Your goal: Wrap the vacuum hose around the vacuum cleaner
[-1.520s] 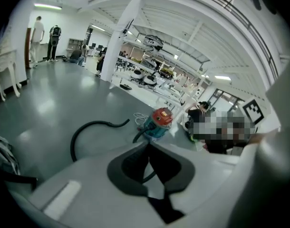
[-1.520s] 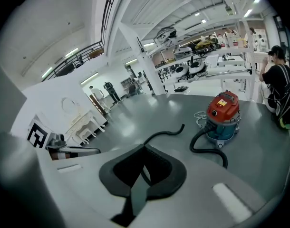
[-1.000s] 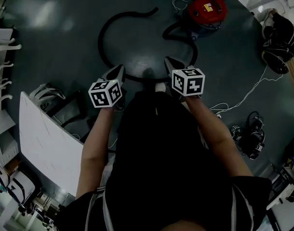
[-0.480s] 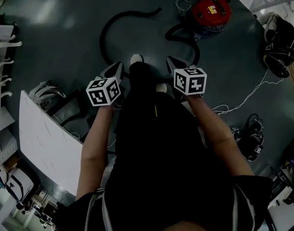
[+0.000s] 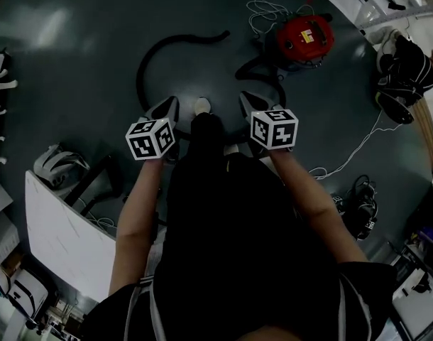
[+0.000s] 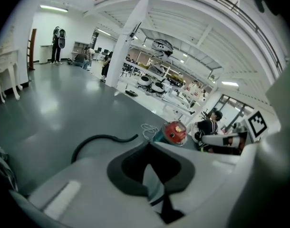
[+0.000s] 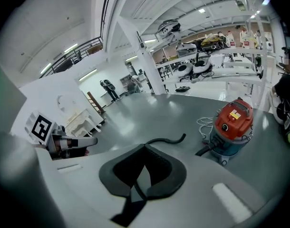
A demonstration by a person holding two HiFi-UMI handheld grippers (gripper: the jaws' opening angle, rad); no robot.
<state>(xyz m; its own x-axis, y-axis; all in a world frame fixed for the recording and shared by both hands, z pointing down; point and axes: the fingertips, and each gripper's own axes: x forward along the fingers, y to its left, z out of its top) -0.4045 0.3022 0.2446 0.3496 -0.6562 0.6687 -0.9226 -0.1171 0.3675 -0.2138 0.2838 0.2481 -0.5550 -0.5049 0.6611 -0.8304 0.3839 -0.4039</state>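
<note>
A red vacuum cleaner (image 5: 304,40) stands on the grey floor at the upper right of the head view. Its black hose (image 5: 150,58) lies in a wide loop on the floor, running from the cleaner round under my grippers to a free end at the upper middle. The left gripper (image 5: 165,108) and right gripper (image 5: 250,101) are both shut and hold nothing, side by side above the near part of the loop. In the right gripper view the cleaner (image 7: 234,125) is ahead to the right, the hose end (image 7: 166,140) beyond the jaws. The left gripper view shows the cleaner (image 6: 174,132) and hose (image 6: 100,139) farther off.
A white cable (image 5: 360,141) trails over the floor to the right. Black bags and gear (image 5: 402,69) lie at the right edge, more (image 5: 358,207) lower right. A white table (image 5: 66,233) stands at the lower left. My foot (image 5: 202,106) is between the grippers.
Both grippers have moved forward across the floor with the person's step, towards the hose loop. A foot has come into view between them. Both stayed shut.
</note>
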